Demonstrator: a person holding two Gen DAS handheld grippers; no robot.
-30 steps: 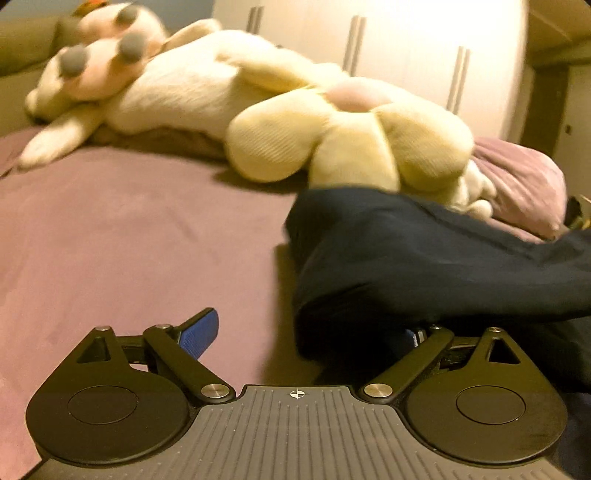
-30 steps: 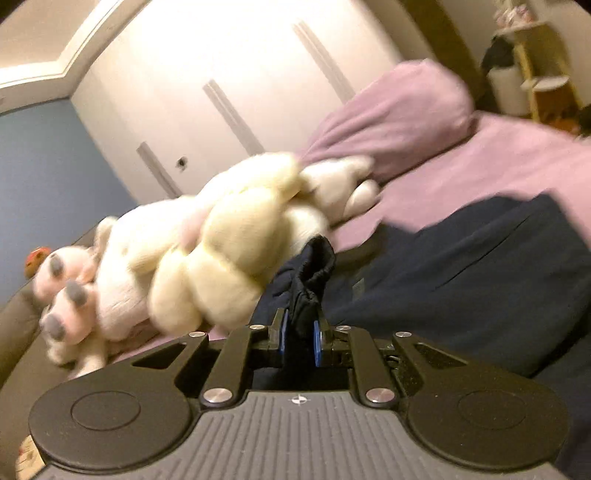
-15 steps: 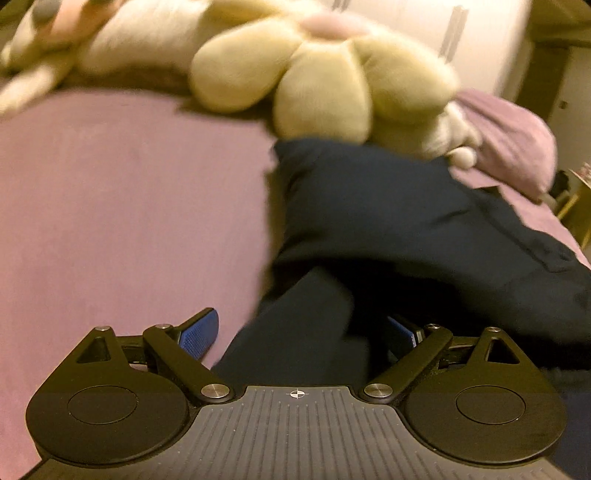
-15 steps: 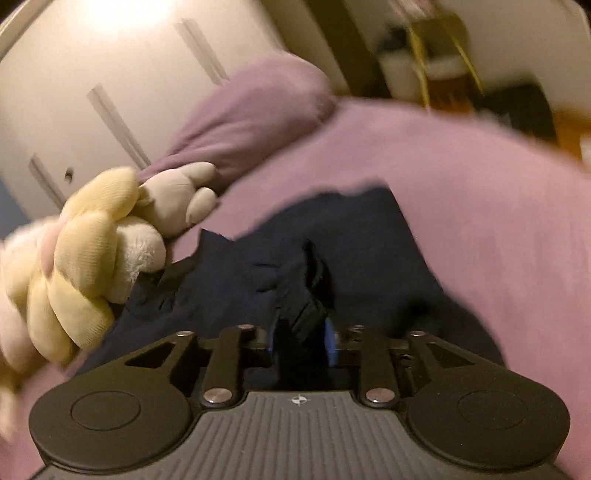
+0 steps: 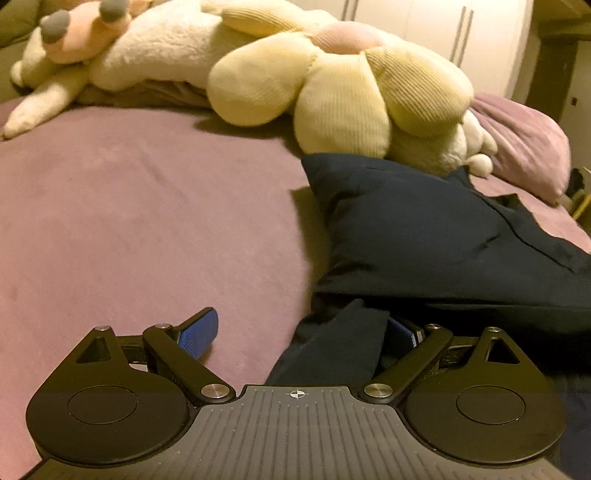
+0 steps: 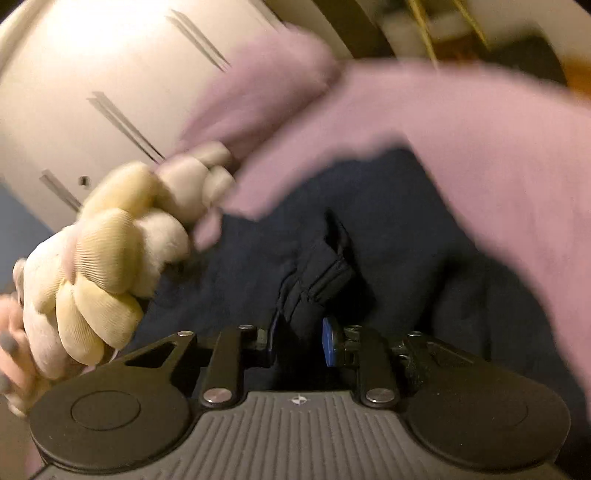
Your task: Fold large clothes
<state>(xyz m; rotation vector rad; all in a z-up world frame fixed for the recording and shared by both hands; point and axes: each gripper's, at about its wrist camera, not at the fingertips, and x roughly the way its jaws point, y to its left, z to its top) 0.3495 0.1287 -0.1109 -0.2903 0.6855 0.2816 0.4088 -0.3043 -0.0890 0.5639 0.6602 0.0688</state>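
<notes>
Left wrist view: dark navy garment (image 5: pixel 424 236) spread on a mauve bedcover (image 5: pixel 147 221), its far edge touching a cream plush flower toy (image 5: pixel 340 96). Left gripper (image 5: pixel 301 332) with jaws wide apart; a flap of the garment lies between them, close against the right pad, clear of the left pad, which sits over bare cover. Mauve pillow (image 5: pixel 524 140) at far right; white wardrobe doors (image 5: pixel 436 29) behind.

Right wrist view, blurred: right gripper (image 6: pixel 301 347) with jaws narrowly apart and closing; a bunched fold of the garment (image 6: pixel 317 280) stands between the blue pads (image 6: pixel 328 347). Whether they press it cannot be told. Plush toy (image 6: pixel 107 251) at left.
</notes>
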